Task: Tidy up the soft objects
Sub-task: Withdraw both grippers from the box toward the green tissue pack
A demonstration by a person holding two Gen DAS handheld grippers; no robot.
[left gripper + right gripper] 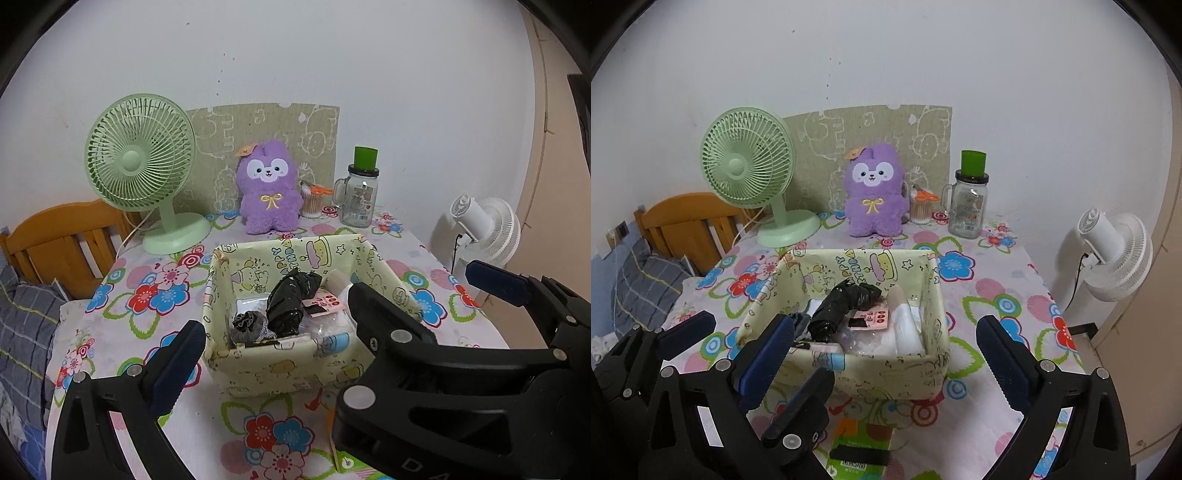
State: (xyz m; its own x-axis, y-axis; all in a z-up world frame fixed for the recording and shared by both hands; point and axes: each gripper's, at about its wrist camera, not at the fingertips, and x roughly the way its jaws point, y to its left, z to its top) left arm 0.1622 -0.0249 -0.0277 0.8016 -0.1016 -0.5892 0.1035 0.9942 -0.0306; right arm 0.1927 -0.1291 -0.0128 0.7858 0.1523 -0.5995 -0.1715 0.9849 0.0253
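You held the left gripper (271, 345) and right gripper (886, 339) tilted down over the basket (849, 365), both wide open, gripping nothing.

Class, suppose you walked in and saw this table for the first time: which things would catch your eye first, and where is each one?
Probably the purple plush toy, sitting upright at the back of the table against the patterned board, with the green desk fan to its left. Next comes the pale yellow fabric box in the middle of the flowered tablecloth, holding a black crumpled bundle. Both grippers, left and right, are open in the foreground.
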